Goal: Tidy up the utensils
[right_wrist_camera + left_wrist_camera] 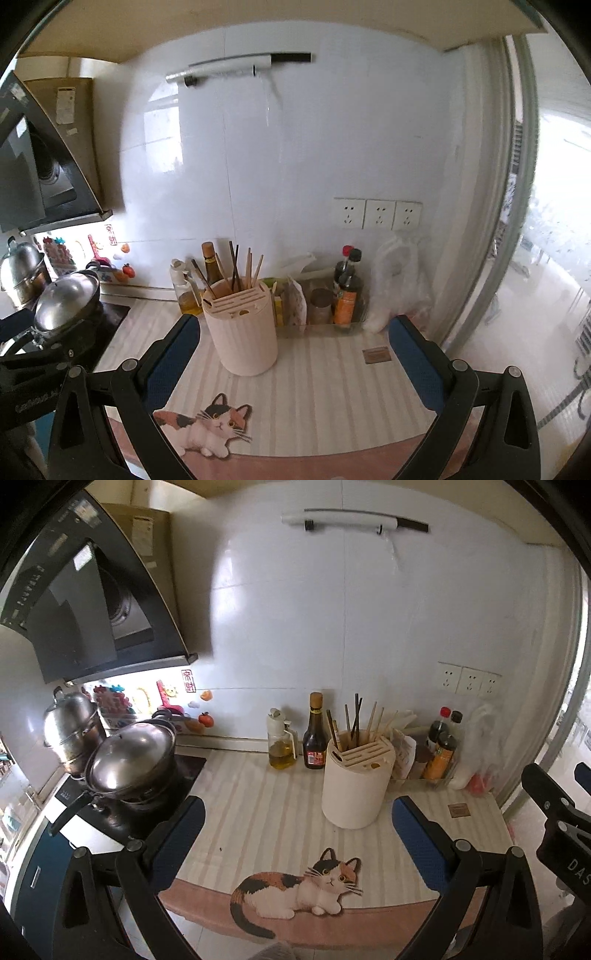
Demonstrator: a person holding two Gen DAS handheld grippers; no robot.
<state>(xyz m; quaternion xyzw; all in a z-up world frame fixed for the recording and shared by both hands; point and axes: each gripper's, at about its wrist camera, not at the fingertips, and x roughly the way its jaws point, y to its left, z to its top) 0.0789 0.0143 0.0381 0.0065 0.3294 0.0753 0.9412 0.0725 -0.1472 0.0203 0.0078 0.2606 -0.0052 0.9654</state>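
A cream utensil holder (355, 783) with knife slots stands on the striped counter mat (258, 812), with several chopsticks (354, 718) upright in its rear cup. It also shows in the right wrist view (244, 328) with its chopsticks (243, 267). My left gripper (297, 823) is open and empty, held above the mat just in front of the holder. My right gripper (293, 343) is open and empty, with the holder between its fingers and a little ahead. The right gripper's body shows at the right edge of the left wrist view (557, 812).
A stove with a lidded wok (133, 760) and a steamer pot (72, 727) is at the left. An oil bottle (281, 744), a dark sauce bottle (315, 738), a tray of condiment bottles (441, 753) and a plastic bag (480, 753) line the wall. A glass door (517, 221) is at the right.
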